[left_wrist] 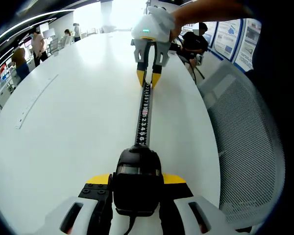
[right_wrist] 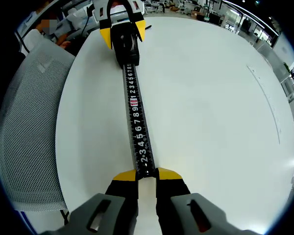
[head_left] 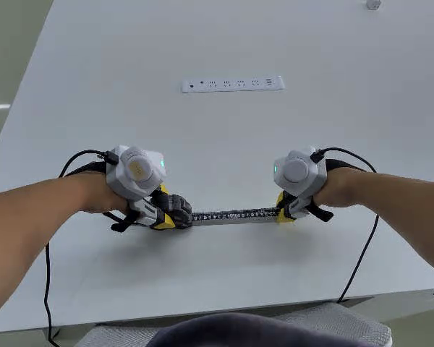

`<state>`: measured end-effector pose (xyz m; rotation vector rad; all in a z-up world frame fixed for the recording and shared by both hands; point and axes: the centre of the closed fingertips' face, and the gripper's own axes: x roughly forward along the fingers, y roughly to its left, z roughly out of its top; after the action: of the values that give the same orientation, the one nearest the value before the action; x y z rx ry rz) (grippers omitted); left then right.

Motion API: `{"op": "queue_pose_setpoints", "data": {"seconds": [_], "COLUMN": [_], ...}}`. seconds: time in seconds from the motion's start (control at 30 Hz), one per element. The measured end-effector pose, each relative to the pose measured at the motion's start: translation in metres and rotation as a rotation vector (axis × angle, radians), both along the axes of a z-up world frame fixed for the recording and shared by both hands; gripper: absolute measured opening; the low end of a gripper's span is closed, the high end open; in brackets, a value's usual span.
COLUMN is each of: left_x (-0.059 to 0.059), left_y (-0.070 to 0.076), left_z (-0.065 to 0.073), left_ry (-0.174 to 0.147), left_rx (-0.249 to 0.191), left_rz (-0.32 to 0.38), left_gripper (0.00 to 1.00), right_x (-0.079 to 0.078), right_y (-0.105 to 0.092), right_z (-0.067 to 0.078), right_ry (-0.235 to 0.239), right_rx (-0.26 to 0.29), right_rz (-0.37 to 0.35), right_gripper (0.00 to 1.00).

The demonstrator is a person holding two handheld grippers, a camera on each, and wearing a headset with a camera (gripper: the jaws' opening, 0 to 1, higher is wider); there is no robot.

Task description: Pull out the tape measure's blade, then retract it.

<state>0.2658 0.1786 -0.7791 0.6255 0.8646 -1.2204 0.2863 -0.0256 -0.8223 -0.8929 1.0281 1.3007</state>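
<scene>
Two hand-held grippers point(head_left: 168, 216) point(head_left: 283, 215), one tape measure point(head_left: 231, 215), one power strip point(head_left: 232, 84).

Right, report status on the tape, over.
Left tongs shut on case. Right tongs shut on blade, drawn out flat along table. Power strip far back, off the line.

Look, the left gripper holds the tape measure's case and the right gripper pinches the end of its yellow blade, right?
Not quite: the blade is black with white numbers, not yellow, as the right gripper view shows. The rest holds: the left gripper holds the case and the right gripper pinches the blade's end.
</scene>
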Motion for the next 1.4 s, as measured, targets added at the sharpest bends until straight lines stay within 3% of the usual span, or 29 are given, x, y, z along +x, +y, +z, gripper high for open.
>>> {"op": "queue_pose_setpoints", "data": {"seconds": [1.4], "left_x": [0.0], "left_y": [0.0], "left_z": [-0.001], "left_ry": [0.006], "left_rx": [0.0], "left_rz": [0.007], "left_gripper": [0.33], "right_x": [0.001], "right_y": [-0.02], "right_z": [0.001], "right_ry": [0.001], "right_rx": [-0.012], "right_rz": [-0.03], "right_gripper": [0.12]}}
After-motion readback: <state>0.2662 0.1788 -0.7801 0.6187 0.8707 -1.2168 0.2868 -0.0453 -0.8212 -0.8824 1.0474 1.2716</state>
